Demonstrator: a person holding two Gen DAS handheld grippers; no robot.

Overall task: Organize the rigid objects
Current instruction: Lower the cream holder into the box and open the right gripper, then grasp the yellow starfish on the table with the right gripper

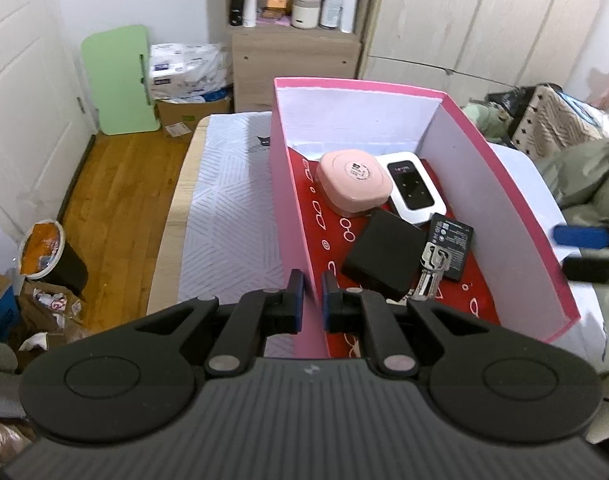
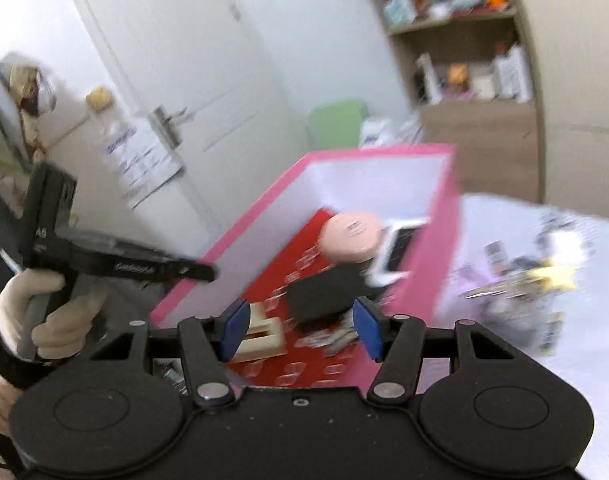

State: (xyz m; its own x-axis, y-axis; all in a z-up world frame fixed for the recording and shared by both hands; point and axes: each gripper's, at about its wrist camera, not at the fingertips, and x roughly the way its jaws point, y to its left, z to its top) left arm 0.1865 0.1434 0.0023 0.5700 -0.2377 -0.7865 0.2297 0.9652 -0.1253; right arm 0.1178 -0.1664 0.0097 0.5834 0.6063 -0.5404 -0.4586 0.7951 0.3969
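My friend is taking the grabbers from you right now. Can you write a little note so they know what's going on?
Left gripper: jaws pinched on the near wall of the pink box, steadying it.
Right gripper: jaws open, empty, over the box.
In the box: pink case, white device, black block, keys, battery, a beige piece.
Left to do: the blurry pile on the bed outside the box; the pieces can't be told apart.
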